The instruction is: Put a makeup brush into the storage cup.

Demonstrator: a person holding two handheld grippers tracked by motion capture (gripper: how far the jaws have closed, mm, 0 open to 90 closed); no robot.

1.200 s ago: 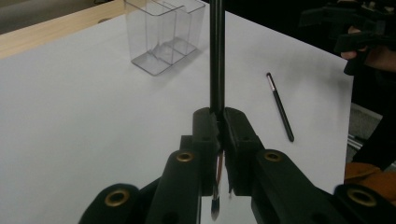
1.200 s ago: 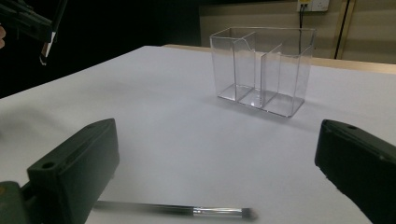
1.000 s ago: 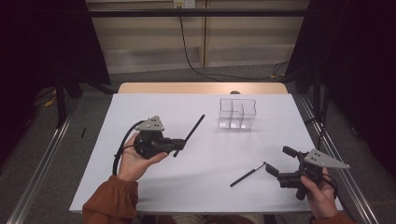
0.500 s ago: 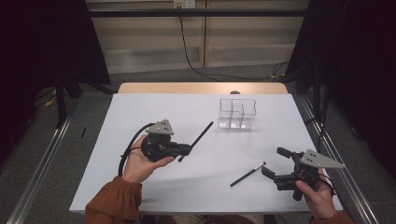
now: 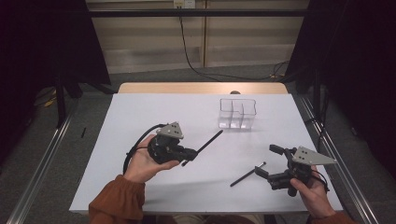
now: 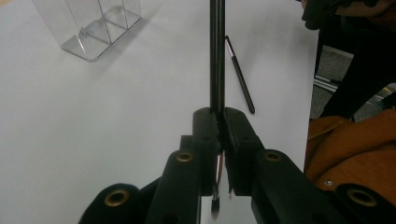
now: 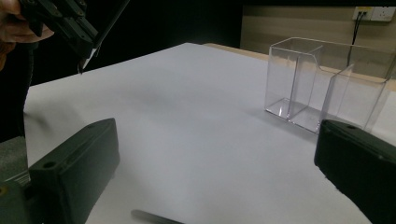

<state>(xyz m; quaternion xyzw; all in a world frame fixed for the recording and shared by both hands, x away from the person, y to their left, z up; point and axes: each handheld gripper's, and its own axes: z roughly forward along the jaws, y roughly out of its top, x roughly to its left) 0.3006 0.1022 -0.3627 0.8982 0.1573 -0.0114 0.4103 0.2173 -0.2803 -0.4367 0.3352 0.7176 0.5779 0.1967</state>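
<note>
Left gripper [image 5: 189,153] clamps a thin black brush [image 5: 205,145] above the table; right gripper [image 5: 268,161] stands wide with nothing between its jaws.

In the left gripper view the jaws are pressed together on the brush [image 6: 215,60] near its bristle end, whose tip hangs just below the pads while the long handle runs straight out ahead of them. In the high view that handle slants toward the clear plastic organizer [image 5: 237,113], which stands near the far edge of the white table [image 5: 140,112], right of its middle. A second black brush [image 5: 247,174] lies flat on the table near the near right corner, its end just beside the right gripper's spread jaws. No brand, label or writing can be read on anything.
</note>
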